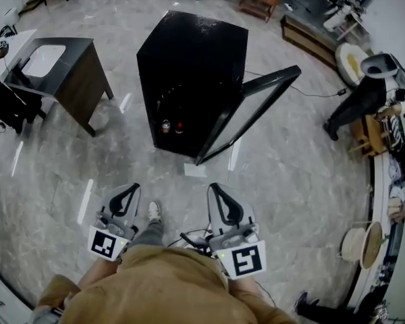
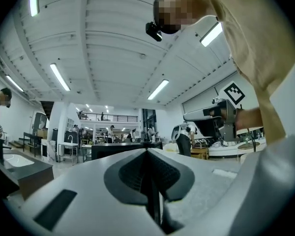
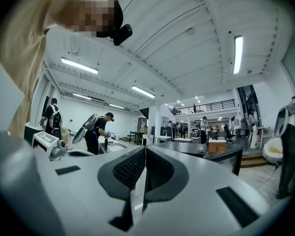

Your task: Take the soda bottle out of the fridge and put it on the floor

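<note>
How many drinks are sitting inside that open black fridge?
2, low in the fridge: a pale-topped drink left, a reddish drink right. Others may hide in shadow.

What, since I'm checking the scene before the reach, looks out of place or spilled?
Nothing is spilled or damaged. Two small oddities: the fridge has its door standing wide open, and a white scrap lies on the floor by its base.

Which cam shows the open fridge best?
Head view: the whole black fridge, door swung open, small containers low inside. Left gripper view catches only a dark strip of its upper part in the distance; right gripper view shows that plus part of the open door.
</note>
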### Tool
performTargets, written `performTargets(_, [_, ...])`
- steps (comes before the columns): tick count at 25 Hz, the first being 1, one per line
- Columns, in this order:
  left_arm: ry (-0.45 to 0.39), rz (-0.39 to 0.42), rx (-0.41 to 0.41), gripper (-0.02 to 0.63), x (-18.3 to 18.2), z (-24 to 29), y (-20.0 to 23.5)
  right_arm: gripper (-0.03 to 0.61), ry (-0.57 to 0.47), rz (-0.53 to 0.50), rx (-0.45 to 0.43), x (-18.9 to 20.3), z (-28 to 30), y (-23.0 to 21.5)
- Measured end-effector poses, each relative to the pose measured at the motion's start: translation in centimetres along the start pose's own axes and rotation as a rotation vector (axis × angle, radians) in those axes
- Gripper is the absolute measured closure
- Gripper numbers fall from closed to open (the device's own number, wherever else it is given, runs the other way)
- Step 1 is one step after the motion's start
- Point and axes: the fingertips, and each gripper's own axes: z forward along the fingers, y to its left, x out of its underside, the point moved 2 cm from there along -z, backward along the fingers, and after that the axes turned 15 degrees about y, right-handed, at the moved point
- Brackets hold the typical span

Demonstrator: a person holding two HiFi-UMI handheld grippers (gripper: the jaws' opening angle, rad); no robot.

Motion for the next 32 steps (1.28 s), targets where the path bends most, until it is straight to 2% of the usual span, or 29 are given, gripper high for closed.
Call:
performTargets(5, [-0.015, -0.012, 0.019, 0.612, 0.0, 4.6, 8.2, 0.577, 0.043, -0.009, 0.034, -2.0, 6.9, 0.2])
performTargets(11, [0.021, -0.032, 0.077, 0.612, 1.2, 7.9, 13.7, 0.577, 0.076, 0.027, 0.079, -2.4, 11.6, 0.2])
performTargets(15, [0.044, -0.062, 0.114, 0.612, 2.9, 9.0, 13.6, 0.577, 0.097, 0.046, 0.116, -1.0, 12.3, -0.9])
performTargets(20, [0.134, -0.069, 0.195, 0.612, 6.1, 12.7, 11.5, 0.577, 0.151, 0.083, 0.155, 2.4, 13.6, -4.5])
performTargets(24, [0.222, -0.052, 0.21, 0.612, 10.2, 16.6, 11.2, 0.577, 0.223, 0.101, 0.123, 6.7, 16.1, -7.3])
performTargets(27, [0.209, -0.056, 0.243, 0.612, 12.2, 21.0, 10.9, 0.577, 0.263, 0.116, 0.077, 9.7, 18.7, -8.8])
performTargets(29, [0.214, -0.01, 0.279, 0.612, 13.4, 23.7, 10.3, 0.577, 0.29, 0.118, 0.055, 11.8, 20.5, -9.4])
performTargets(31, [0.213, 0.031, 0.276, 0.612, 14.7, 26.1, 10.4, 0.577, 0.317, 0.114, 0.027, 13.8, 22.2, -9.8])
performTargets(32, [0.209, 0.027, 0.264, 0.612, 15.4, 27.1, 10.6, 0.577, 0.331, 0.108, 0.01, 14.8, 23.0, -10.0])
